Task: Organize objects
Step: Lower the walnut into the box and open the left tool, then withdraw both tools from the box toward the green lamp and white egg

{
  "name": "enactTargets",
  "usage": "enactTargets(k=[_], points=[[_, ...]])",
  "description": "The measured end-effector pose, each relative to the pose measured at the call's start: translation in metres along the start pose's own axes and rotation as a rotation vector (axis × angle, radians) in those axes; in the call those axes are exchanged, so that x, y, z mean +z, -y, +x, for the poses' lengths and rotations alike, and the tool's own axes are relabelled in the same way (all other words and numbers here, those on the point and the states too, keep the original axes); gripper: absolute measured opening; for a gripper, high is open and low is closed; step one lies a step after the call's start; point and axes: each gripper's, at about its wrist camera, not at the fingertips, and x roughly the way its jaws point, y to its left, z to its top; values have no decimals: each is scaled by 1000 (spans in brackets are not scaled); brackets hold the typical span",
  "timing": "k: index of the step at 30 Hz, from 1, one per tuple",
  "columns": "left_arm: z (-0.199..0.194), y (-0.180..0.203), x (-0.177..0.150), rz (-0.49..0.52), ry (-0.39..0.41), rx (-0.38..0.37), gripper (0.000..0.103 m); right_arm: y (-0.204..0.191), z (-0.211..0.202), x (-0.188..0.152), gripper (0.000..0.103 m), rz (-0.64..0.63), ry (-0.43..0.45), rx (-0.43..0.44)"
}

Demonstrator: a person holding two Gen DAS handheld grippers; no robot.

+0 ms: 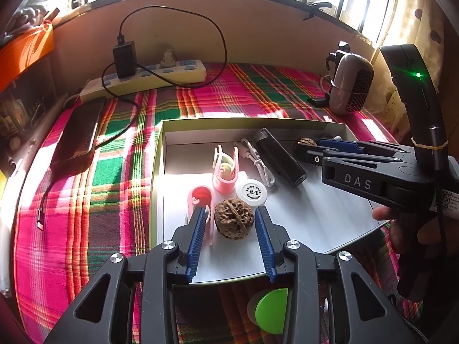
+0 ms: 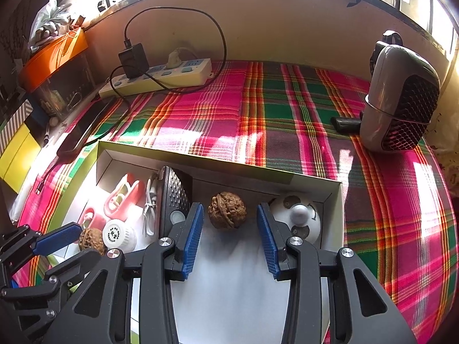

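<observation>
Box: a shallow white box (image 2: 334, 197) sits on the plaid cloth (image 2: 218, 114), toward the bed's near edge, with low walls on every side.
Left gripper (image 1: 232, 215): jaws wide, blue pads standing clear on either side of a walnut (image 1: 234, 218) that rests on the box floor near the left wall.
Right gripper (image 2: 230, 215): jaws part open, a second walnut (image 2: 227, 209) lying between the pads with a gap on both sides, near the box's far wall.
Open room: the box floor in front of the right gripper is bare white, and the cloth beyond the far wall is clear up to the strip.
Crowding, left: a red clip (image 1: 200, 196) touches the left pad's outer side, a pink clip (image 1: 225, 172) and a white cap (image 1: 252, 193) lie just beyond the walnut.
Crowding, middle: a coiled white cable (image 1: 259, 162) and a black case (image 1: 279, 157) run toward the far wall between the two grippers.
Crowding, right: a white dome (image 2: 298, 215) fills the box's far right corner, just beside the right pad.
Beyond the box: a power strip (image 2: 160, 77) with charger against the bed's far edge, a phone (image 1: 79, 132) at the left edge, a small heater (image 2: 401, 97) at the far right corner.
Near edge: a green lid (image 1: 272, 309) lies on the cloth below the left gripper.
</observation>
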Motion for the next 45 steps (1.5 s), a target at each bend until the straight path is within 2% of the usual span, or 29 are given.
enactTargets(k=[13,26,37,45], points=[[-28,9,-8,17,49,15,34,-4,-30,-10,41,9,52,-6],[-58,6,-34,-7,82,42,34,-16,-76,-50,41,18,108,39],[-76,-10,-64,-73,91,44,34,-44,-94,-93,41,-54,97,110],[-76,-21,-78,-118,78,51,34,-65,-81,-107,41,-108,50,154]])
